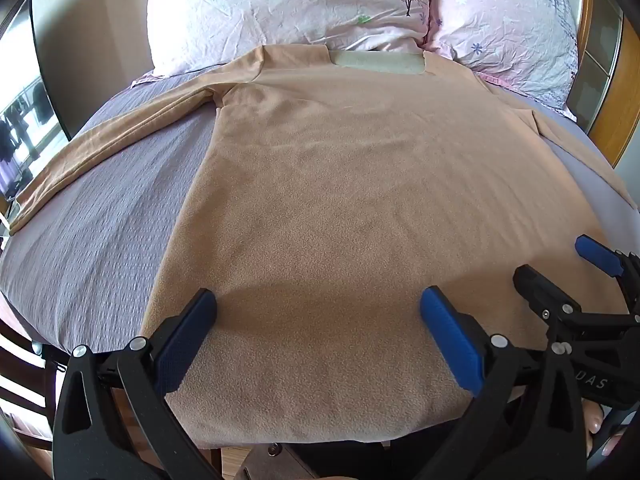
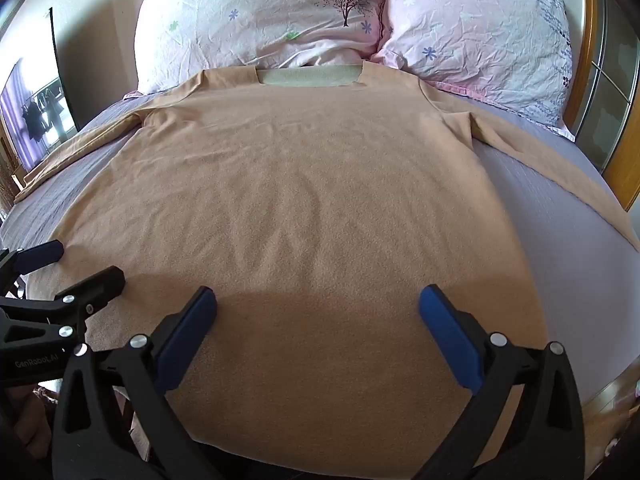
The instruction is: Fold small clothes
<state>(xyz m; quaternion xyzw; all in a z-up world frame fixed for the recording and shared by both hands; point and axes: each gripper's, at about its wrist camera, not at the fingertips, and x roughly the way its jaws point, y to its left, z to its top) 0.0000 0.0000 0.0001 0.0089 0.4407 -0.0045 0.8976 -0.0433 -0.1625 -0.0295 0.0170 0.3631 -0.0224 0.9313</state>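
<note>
Fleecy tan shirt (image 1: 328,184) lies flat on the bed (image 1: 100,216), collar at 12 o'clock toward the pillows (image 1: 280,4), sleeves out at 9 and 3. Your left gripper (image 1: 318,308) and right gripper (image 2: 318,308) both hover spread over the hem at 6 o'clock, holding nothing. Pinch only the top layer and the back will likely drag, bunching the fold; the hem overhanging the bed edge may slip.

Shirt (image 1: 320,200) hem hidden behind tools; right sleeve cut off.
</note>
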